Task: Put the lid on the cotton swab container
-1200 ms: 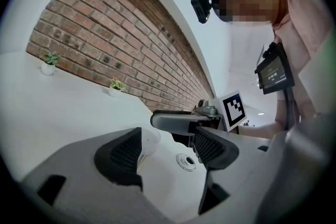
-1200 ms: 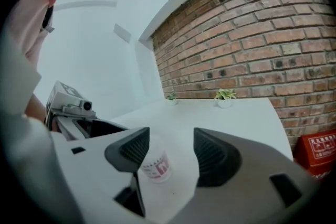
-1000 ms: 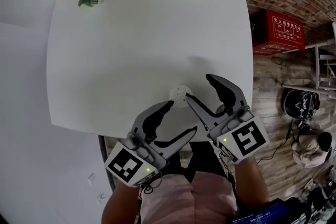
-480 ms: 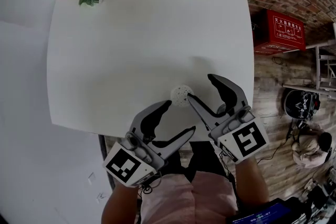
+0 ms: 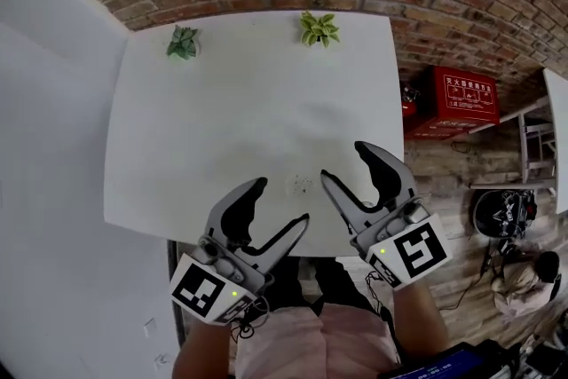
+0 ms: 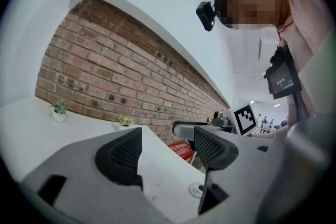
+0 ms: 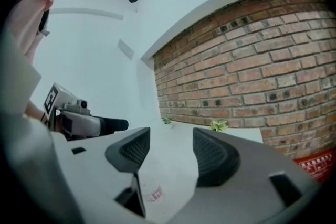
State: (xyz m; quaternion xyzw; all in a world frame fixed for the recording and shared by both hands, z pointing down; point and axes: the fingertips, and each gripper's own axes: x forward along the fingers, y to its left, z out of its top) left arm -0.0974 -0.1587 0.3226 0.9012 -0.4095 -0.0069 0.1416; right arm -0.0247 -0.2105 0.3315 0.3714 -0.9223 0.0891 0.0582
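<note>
Swab container [image 5: 302, 185] on table [image 5: 222, 102] between empty claws, left claw [image 5: 280, 201] spread, right claw [image 5: 344, 161] spread, just narrowing

L gripper [image 5: 280, 201] & R gripper [image 5: 344, 161] have been raised off the table [image 5: 177, 146]. The cotton swab container [image 5: 302, 185] is now left clear below, betw. them. R jaws have just been closed slightly, nothing betw. them.

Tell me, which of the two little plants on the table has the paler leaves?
The right-hand plant, toward the red box: its leaves are yellow-green, while the left-hand plant is darker green.
</note>
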